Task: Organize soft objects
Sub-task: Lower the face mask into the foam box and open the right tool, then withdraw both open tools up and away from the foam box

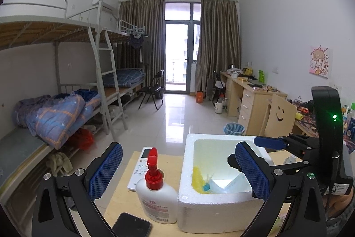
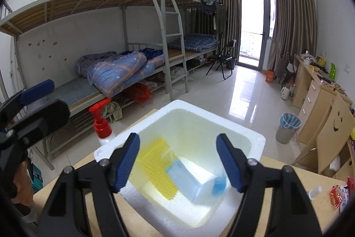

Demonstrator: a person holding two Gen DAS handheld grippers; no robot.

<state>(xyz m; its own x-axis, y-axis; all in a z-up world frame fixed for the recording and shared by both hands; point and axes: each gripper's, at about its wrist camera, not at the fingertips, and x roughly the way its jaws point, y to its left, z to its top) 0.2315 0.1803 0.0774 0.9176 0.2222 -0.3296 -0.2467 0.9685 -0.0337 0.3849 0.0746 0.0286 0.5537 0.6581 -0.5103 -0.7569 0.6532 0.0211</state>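
Foam box (image 2: 255, 137), perhaps three soft items

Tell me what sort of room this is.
Most likely a shared dormitory room: metal bunk beds with ladders line one wall, a row of wooden desks lines the other, and a curtained balcony door closes the far end.

a light wooden table (image 1: 168, 161) fills the lower middle of the left wrist view, and on it stands a white foam box (image 1: 221, 210) at the lower centre, with a white bottle with a red pump top (image 1: 156, 194) just beside its left wall. a white remote control (image 1: 139, 168) lies behind the bottle and a dark phone (image 1: 132, 226) lies at the bottom edge. in the right wrist view a small clear bottle (image 2: 316, 191) and a red packet (image 2: 338, 194) lie at the lower right.
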